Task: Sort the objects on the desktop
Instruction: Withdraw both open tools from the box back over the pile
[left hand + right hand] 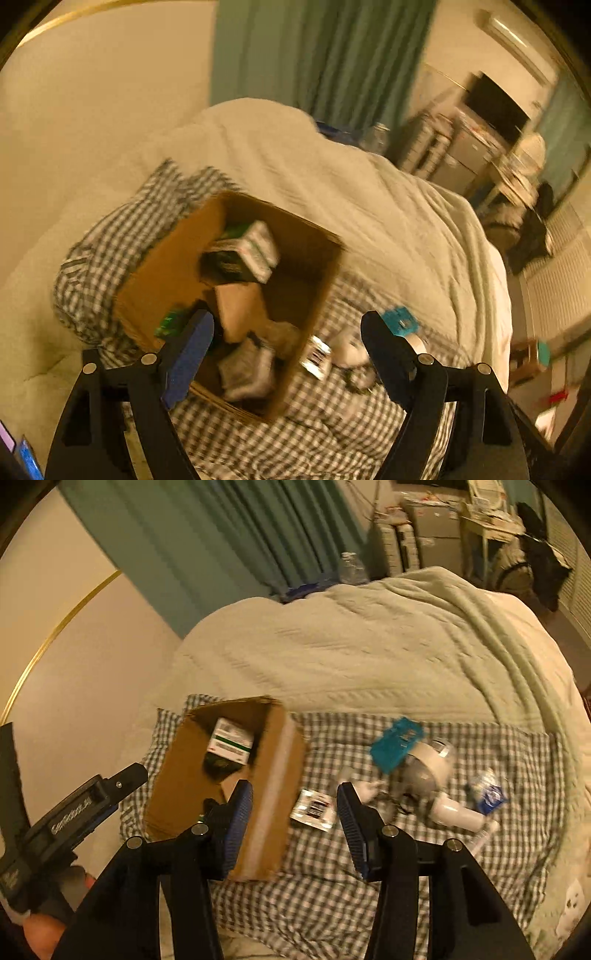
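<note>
Well, the small flat card packet (313, 809) (light and bendy, best pinched by its edge) lies on the checked cloth (332, 904) beside the cardboard box (269, 775), and both the left gripper (286, 354) and right gripper (295, 812) stand open, holding nothing.

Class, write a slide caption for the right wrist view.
Open right gripper above cardboard box and checked cloth.

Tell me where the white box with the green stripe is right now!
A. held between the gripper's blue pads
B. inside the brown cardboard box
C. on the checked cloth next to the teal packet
B: the white box with the green stripe lies within the walls of the brown cardboard box, away from both grippers.
</note>
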A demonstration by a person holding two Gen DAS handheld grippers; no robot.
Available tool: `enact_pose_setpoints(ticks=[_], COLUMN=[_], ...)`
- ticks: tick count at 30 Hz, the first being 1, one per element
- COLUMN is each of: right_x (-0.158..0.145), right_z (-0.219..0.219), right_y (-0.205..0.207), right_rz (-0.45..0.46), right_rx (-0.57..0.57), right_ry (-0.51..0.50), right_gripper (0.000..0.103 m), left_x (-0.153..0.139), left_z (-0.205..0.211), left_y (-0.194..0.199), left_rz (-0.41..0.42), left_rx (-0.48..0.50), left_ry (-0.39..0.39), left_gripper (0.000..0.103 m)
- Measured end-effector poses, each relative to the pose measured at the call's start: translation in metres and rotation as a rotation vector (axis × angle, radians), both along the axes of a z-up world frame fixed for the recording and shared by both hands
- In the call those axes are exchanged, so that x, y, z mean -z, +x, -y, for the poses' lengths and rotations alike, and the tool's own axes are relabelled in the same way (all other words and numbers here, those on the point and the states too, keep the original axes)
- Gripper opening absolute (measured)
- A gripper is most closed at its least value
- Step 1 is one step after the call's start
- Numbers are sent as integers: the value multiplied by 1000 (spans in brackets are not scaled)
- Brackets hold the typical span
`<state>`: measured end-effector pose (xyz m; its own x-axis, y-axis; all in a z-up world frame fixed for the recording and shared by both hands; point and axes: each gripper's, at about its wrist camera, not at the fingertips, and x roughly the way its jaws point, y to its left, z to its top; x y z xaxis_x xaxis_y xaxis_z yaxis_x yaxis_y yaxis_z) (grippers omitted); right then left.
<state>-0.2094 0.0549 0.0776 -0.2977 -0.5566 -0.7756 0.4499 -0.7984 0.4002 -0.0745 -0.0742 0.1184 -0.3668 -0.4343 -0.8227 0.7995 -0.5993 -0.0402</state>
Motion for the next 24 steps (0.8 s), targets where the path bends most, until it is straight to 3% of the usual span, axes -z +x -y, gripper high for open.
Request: enact_pose_setpoints(ticks=[3,10,13,15,18,24], right_x=[4,18,34,46,68,115], right_z=[-25,-86,-109,-122,-139,-167], right_y=[-4,-13,-21,-26,-34,-46], right_rz=[12,13,44,71,123,294], right_rx=[26,110,147,161,191,262], right_ry=[19,90,118,136,156,114], right_gripper=[47,47,47,47,47,47], left_x=[15,43,57,70,93,125], left_z=[-40,-92,-112,-118,-124,-134], left_y=[-20,-48,-59,-65,-72,-89], left_rz=[32,46,83,122,157,206], left_rx=[73,111,149,148,137,145], left_ry=[-20,17,-26,-40,-2,25], left_gripper=[90,90,90,90,90,90])
